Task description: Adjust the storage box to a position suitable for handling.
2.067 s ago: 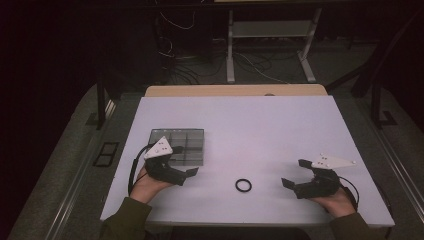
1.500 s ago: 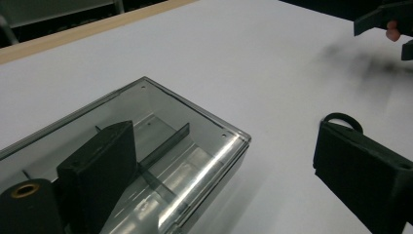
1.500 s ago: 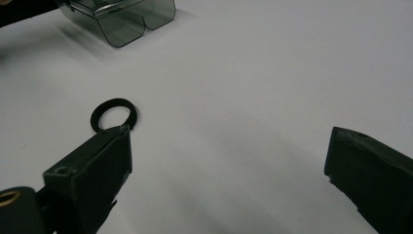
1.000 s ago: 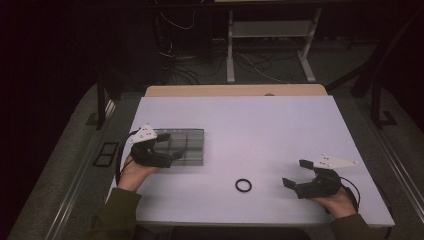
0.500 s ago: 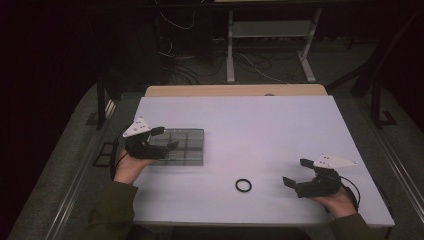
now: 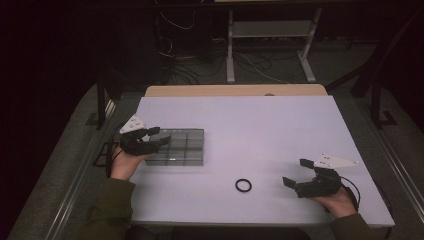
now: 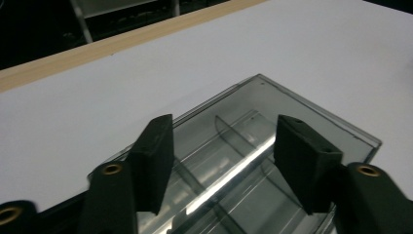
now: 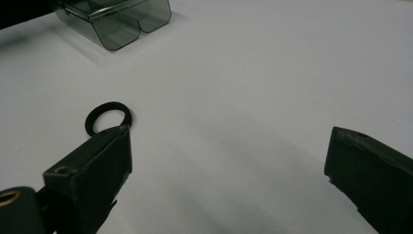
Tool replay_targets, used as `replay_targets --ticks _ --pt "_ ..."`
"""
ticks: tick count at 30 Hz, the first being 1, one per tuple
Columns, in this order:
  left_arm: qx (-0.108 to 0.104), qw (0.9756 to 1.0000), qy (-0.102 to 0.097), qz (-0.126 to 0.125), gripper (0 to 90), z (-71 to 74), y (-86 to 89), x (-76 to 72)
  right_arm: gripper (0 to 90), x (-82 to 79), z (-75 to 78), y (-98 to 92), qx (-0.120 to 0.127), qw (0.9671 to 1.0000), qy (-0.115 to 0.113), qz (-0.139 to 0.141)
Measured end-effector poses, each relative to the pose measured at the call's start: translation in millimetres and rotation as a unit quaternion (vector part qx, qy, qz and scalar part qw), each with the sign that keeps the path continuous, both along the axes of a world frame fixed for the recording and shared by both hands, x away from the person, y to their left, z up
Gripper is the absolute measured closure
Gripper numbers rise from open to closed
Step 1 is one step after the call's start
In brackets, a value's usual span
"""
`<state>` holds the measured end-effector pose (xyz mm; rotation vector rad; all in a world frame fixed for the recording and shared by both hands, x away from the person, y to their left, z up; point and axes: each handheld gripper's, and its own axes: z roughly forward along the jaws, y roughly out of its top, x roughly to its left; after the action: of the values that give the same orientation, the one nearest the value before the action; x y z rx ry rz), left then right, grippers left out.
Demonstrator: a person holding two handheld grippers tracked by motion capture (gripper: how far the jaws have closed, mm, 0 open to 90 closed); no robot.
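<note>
Spreading across most of the high view, the white surface (image 6: 260, 135) carries everything, with a pale wooden strip along its far edge. On its left part lies the smoked clear compartment box (image 6: 180, 146), a shallow tray split by thin dividers into cells. The left gripper (image 6: 159, 139) hovers at the box's left end, held in the person's left hand (image 6: 125, 165); its jaws have just been closing and now stand partly apart above the open cells, with the box's wall and dividers seen between them in the left gripper view (image 7: 224, 146). Whether the pads touch the box I cannot tell. Well apart, near the right front corner, the right gripper (image 6: 298, 172) rests in the right hand (image 6: 340, 200), its jaws wide apart with bare surface between them. Smallest is the black ring (image 6: 243, 185), lying flat between the box and the right gripper, just beyond the left jaw in the right gripper view (image 8: 107, 117).
</note>
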<state>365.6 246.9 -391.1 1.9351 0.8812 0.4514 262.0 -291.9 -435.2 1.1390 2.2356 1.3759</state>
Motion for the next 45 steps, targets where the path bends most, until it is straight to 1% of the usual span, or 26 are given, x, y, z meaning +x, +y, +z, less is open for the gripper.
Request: replay_targets --ticks 3,4,5,6,7,8,14,15,17,18,20,21,22,23,24,27,30,32,33,34,39,40,41,43,44,45 --pt "0.000 1.0000 0.007 0.006 47.0 -2.3 4.8 2.0 3.3 0.1 -0.3 0.4 -0.001 1.0000 -0.002 0.002" --pt "-0.001 0.9999 0.013 0.011 48.6 -4.2 10.0 3.4 3.2 -0.2 -0.3 0.6 -0.001 1.0000 0.000 0.002" --pt "-0.001 0.9999 0.013 0.011 50.3 -4.2 10.0 3.4 3.2 -0.2 -0.6 0.6 -0.001 1.0000 0.000 0.003" --pt "-0.002 0.9997 0.016 0.016 52.2 -5.9 15.2 4.4 3.2 -0.1 -0.9 0.8 -0.001 1.0000 0.000 0.003" --pt "-0.002 0.9997 0.016 0.016 55.0 -5.9 15.2 4.4 3.2 0.0 -1.1 1.0 -0.001 1.0000 -0.001 0.004" --pt "0.002 0.9996 0.017 0.023 57.1 -6.8 20.4 5.0 3.2 0.2 -1.3 1.2 -0.001 1.0000 -0.001 0.006" --pt "0.003 0.9991 0.018 0.039 70.9 -8.7 30.7 7.0 3.2 0.7 -1.7 2.0 -0.001 1.0000 0.000 0.005" --pt "0.008 0.9987 0.018 0.047 73.9 -9.9 34.2 7.3 3.2 0.6 -1.7 1.9 -0.002 1.0000 0.000 0.006" --pt "0.008 0.9985 0.019 0.050 77.2 -10.6 35.9 7.5 3.2 0.7 -1.8 1.9 -0.003 1.0000 -0.001 0.006" --pt "0.013 0.9978 0.018 0.062 78.9 -12.1 39.4 7.8 3.2 0.6 -1.8 2.0 -0.004 1.0000 -0.001 0.006" --pt "0.015 0.9976 0.019 0.065 82.4 -13.0 41.3 7.9 3.3 0.7 -2.1 2.4 -0.005 1.0000 0.000 0.006" --pt "0.014 0.9973 0.021 0.069 82.4 -14.2 43.3 8.1 3.3 0.7 -2.1 2.4 -0.005 1.0000 0.000 0.006" --pt "0.013 0.9972 0.023 0.070 87.2 -15.2 45.6 8.3 3.3 0.8 -2.4 2.9 -0.007 0.9999 -0.002 0.008" --pt "0.013 0.9967 0.026 0.075 88.6 -17.5 49.4 8.1 3.3 0.7 -2.3 3.2 -0.007 0.9999 -0.002 0.008" --pt "0.013 0.9967 0.026 0.075 88.6 -17.5 49.4 8.1 3.3 0.7 -2.3 3.2 -0.007 0.9999 -0.002 0.008" --pt "0.015 0.9959 0.036 0.081 88.7 -21.2 53.2 8.0 3.3 0.5 -1.9 2.9 -0.006 1.0000 -0.001 0.007" --pt "0.021 0.9944 0.051 0.091 88.7 -27.9 57.4 8.5 3.2 0.4 -1.8 2.8 -0.007 1.0000 -0.002 0.007" --pt "0.023 0.9940 0.056 0.092 88.7 -29.7 58.5 8.6 3.2 0.2 -1.6 2.7 -0.006 1.0000 -0.002 0.007" --pt "0.023 0.9933 0.064 0.094 88.7 -32.9 60.4 8.5 3.2 0.1 -1.4 2.4 -0.005 1.0000 -0.003 0.007" --pt "0.023 0.9933 0.064 0.094 88.8 -32.9 60.4 8.5 3.3 0.2 -1.4 2.3 -0.005 1.0000 -0.003 0.007" --pt "0.029 0.9925 0.082 0.086 88.8 -39.6 61.6 8.5 3.3 0.0 -1.5 2.5 -0.005 1.0000 -0.003 0.008" --pt "0.034 0.9919 0.089 0.084 88.8 -43.1 61.5 9.2 3.3 -0.1 -1.4 2.5 -0.005 1.0000 -0.003 0.007" --pt "0.034 0.9919 0.089 0.084 88.8 -43.1 61.5 9.2 3.2 -0.2 -1.4 2.5 -0.004 1.0000 -0.003 0.007" --pt "0.033 0.9915 0.099 0.078 88.8 -45.8 62.3 9.1 3.3 -0.3 -1.3 2.3 -0.004 1.0000 -0.003 0.007" --pt "0.031 0.9915 0.103 0.072 88.8 -47.3 62.2 9.1 3.3 -0.3 -1.2 2.3 -0.004 1.0000 -0.003 0.007" --pt "0.034 0.9913 0.110 0.064 88.8 -49.1 60.9 9.3 3.2 -0.2 -1.2 2.3 -0.004 1.0000 -0.003 0.007"
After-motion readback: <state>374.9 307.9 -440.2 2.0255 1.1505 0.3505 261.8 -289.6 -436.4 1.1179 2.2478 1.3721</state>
